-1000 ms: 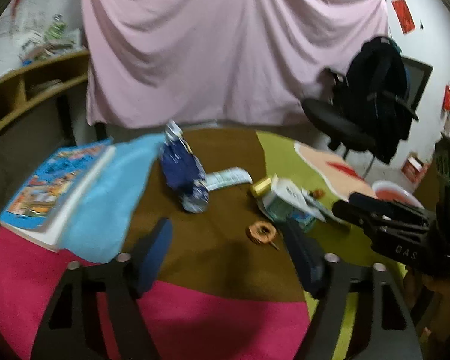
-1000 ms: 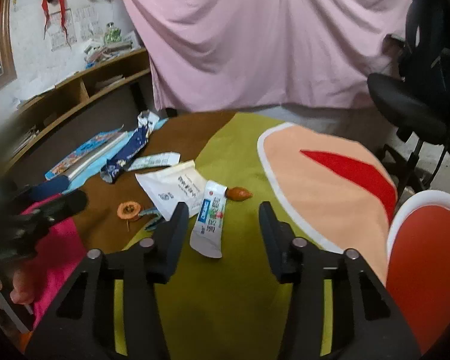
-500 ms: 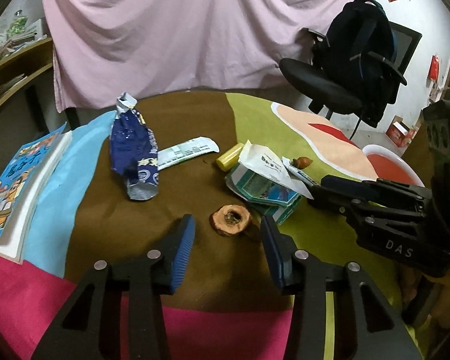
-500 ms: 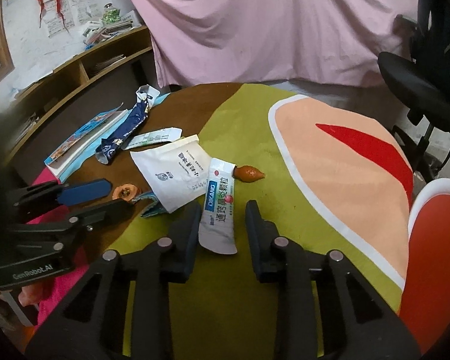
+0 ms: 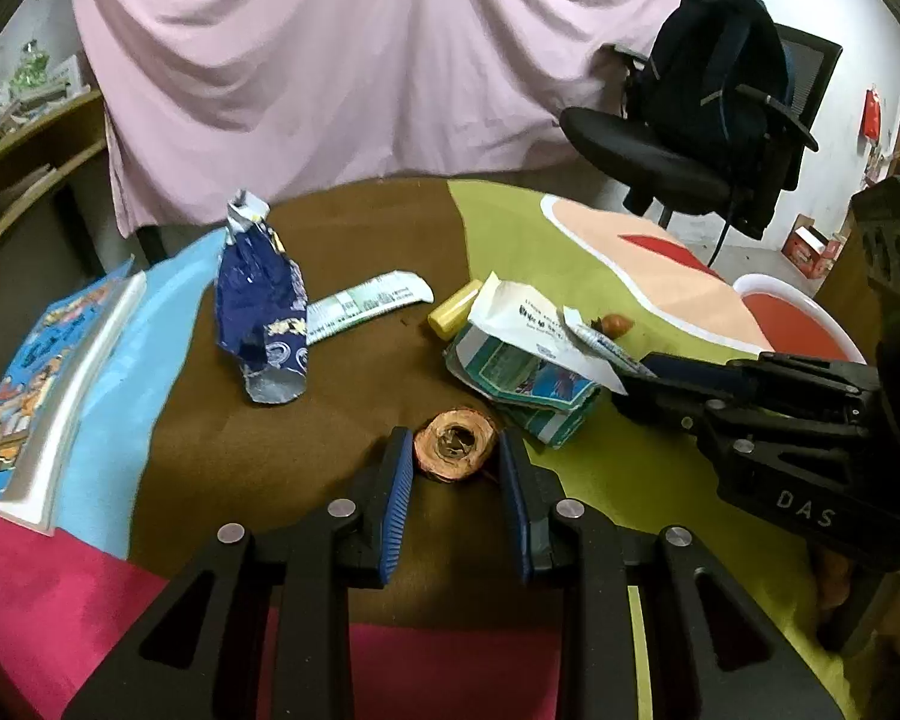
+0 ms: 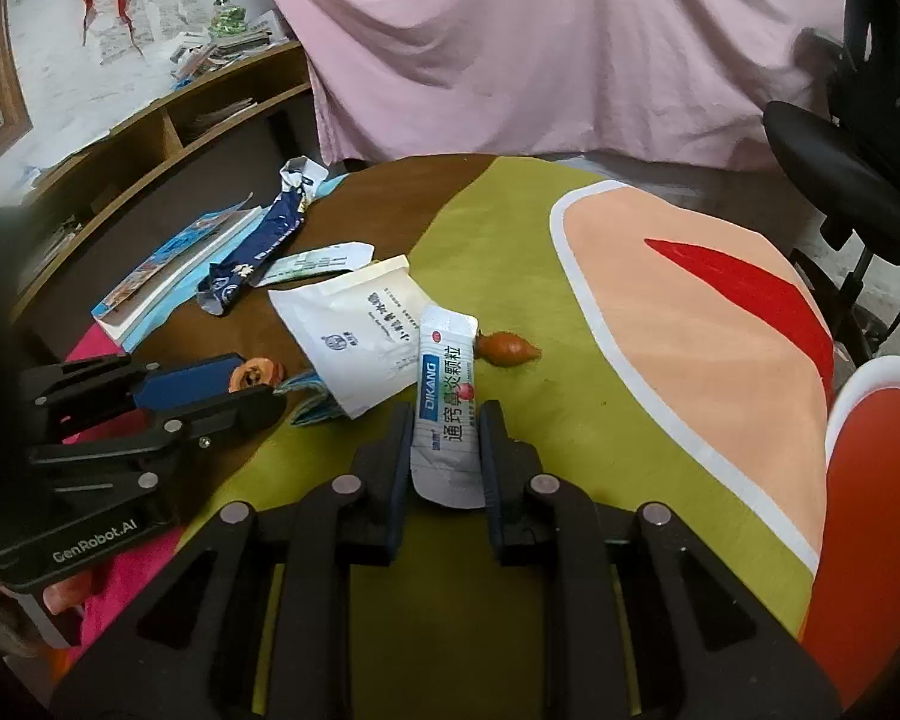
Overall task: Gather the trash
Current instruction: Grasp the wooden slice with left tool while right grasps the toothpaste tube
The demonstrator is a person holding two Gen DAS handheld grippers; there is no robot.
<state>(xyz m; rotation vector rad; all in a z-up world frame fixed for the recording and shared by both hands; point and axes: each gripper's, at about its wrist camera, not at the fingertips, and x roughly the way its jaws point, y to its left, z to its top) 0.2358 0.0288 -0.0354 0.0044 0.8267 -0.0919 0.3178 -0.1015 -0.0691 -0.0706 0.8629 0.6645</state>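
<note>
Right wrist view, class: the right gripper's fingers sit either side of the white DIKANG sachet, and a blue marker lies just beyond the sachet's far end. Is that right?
Not quite. In the right wrist view the right gripper does straddle the white DIKANG sachet, but the thing just beyond its far end is a small brown-orange scrap, not a blue marker.

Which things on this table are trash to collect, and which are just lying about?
Trash: brown peel ring, DIKANG sachet, blue wrapper, white paper pouch, green-white strip.
Lying about: picture book, backpack, office chair.
</note>
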